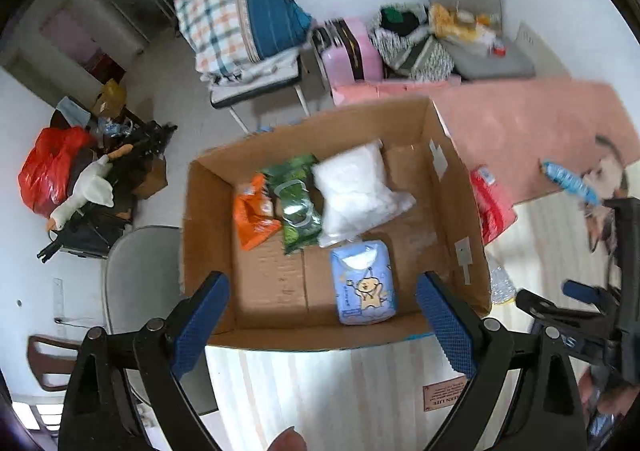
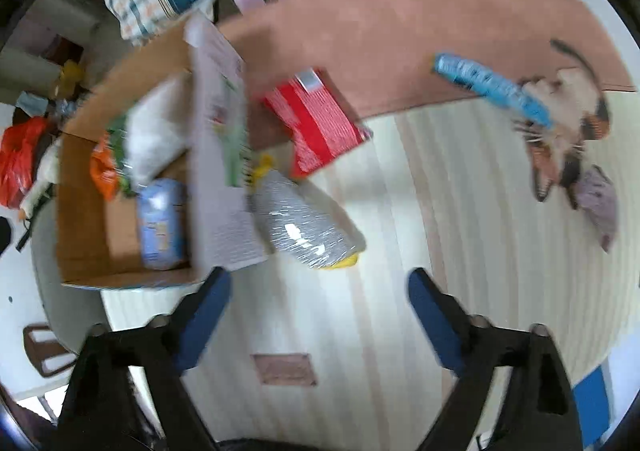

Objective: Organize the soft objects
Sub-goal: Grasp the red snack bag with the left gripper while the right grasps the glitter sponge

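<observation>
Both my hand-held grippers, left (image 1: 322,315) and right (image 2: 320,315), were spread and empty. In the box (image 1: 208,219), centre frame, four packs lay. On the surface, a silver pack (image 2: 304,227), red pack (image 2: 320,123) and blue tube (image 2: 492,89) remained, by my judgement.

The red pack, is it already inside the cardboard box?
No, the red pack lies outside the cardboard box, on the table beside its right wall.
</observation>
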### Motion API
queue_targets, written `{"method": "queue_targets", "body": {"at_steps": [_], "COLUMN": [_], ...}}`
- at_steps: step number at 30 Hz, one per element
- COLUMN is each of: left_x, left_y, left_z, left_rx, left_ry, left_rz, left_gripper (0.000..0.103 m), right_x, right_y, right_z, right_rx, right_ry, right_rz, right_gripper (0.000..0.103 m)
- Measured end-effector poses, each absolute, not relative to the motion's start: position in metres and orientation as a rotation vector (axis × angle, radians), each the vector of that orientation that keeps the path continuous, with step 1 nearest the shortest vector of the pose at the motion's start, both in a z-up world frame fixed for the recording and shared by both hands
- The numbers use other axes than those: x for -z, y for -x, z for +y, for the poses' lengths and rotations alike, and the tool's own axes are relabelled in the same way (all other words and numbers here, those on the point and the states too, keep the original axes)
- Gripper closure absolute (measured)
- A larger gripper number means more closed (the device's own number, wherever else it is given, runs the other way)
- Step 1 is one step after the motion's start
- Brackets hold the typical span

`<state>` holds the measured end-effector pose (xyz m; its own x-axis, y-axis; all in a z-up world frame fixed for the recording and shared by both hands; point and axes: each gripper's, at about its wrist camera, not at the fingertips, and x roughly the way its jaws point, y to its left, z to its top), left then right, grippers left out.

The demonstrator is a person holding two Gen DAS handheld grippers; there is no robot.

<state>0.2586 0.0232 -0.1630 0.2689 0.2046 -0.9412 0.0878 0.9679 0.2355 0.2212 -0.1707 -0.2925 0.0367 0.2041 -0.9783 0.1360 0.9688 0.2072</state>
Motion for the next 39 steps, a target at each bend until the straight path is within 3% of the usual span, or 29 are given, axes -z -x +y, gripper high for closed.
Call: {"method": "queue_targets", "body": {"at_steps": [6,7,8,11,16,24,25,27,28,29,34,39], "left_x": [0.204,0.208,0.212,0.214,0.197,0.227,0.238,0.26,0.268,0.283,0.344,0.382], "left_y": [-0.267,-0.267,-0.267,-0.268,-0.284,-0.342,-0.35,-0.356,-0.358,-0.36,-0.368,-0.371], "left_z": [0.01,0.01,0.01,0.007,-0.019,-0.118,-0.138,-0.172,-0.184,-0.2,-0.223,-0.226], "left_rx": [-0.099,-0.105,-0.112,-0.12,-0.075,0.134,0.188,0.242,0.275,0.309,0.387,0.423], "left_ry": [-0.265,-0.258,-0.254,-0.239,-0.174,-0.104,-0.177,-0.395,-0.483,-0.618,-0.92,-0.936], "left_rz": [1.405,1.418,1.428,1.444,1.418,1.542,1.558,1.566,1.563,1.558,1.634,1.747], "left_gripper": [0.007,0.007,0.007,0.007,0.007,0.007,0.007,0.007,0.007,0.007,0.007,0.007], "right_x": [0.36,0.371,0.38,0.398,0.384,0.374,0.375,0.375,0.375,0.376,0.369,0.374], "right_y": [-0.243,-0.245,-0.247,-0.244,-0.228,-0.198,-0.196,-0.197,-0.196,-0.199,-0.217,-0.235], "right_z": [-0.163,-0.161,-0.161,-0.165,-0.215,-0.339,-0.345,-0.356,-0.363,-0.371,-0.389,-0.396], "right_rx": [-0.185,-0.208,-0.225,-0.263,-0.124,0.115,0.105,0.09,0.087,0.083,0.069,0.072], "right_ry": [-0.228,-0.23,-0.24,-0.318,-0.363,-0.512,-0.511,-0.496,-0.483,-0.48,-0.528,-0.557], "right_rz": [1.661,1.691,1.716,1.764,1.7,1.651,1.66,1.685,1.688,1.684,1.672,1.676], "right_gripper": [0.018,0.025,0.042,0.051,0.065,0.064,0.062,0.049,0.038,0.035,0.034,0.033]}}
